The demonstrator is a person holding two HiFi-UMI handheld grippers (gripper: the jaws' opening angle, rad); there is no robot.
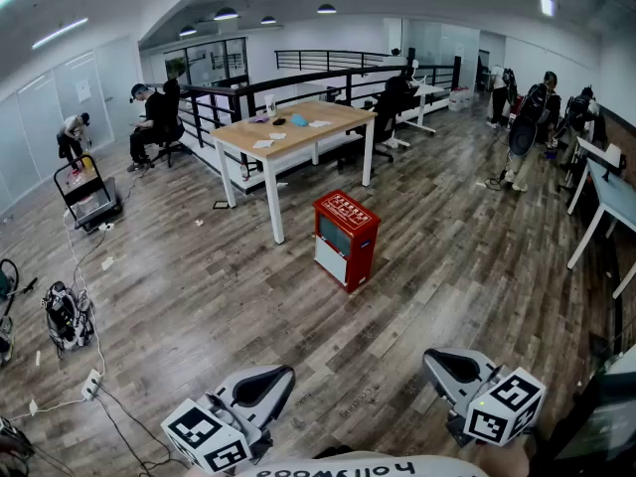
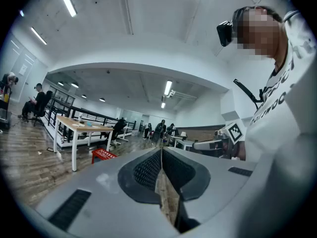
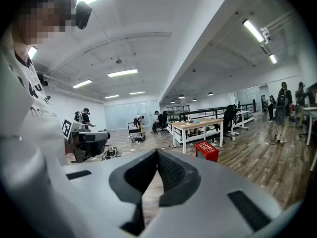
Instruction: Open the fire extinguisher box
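Observation:
The red fire extinguisher box (image 1: 345,238) stands on the wood floor near the middle of the head view, its lid down and a glass panel on its front. It also shows small and far off as the red box (image 2: 103,155) and the red box (image 3: 207,150). My left gripper (image 1: 266,386) is low at the bottom left, well short of the box, with its jaws together and nothing between them. My right gripper (image 1: 453,366) is at the bottom right, equally far from the box, its jaw tips meeting and empty. Left gripper tips (image 2: 161,149); right gripper tips (image 3: 157,151).
A wooden table (image 1: 293,125) with white legs stands just behind the box. Black railings (image 1: 298,82) run behind it. A white desk (image 1: 608,192) lines the right side. People sit and stand at the back and right. A cart (image 1: 87,195), bags and cables (image 1: 89,366) lie at the left.

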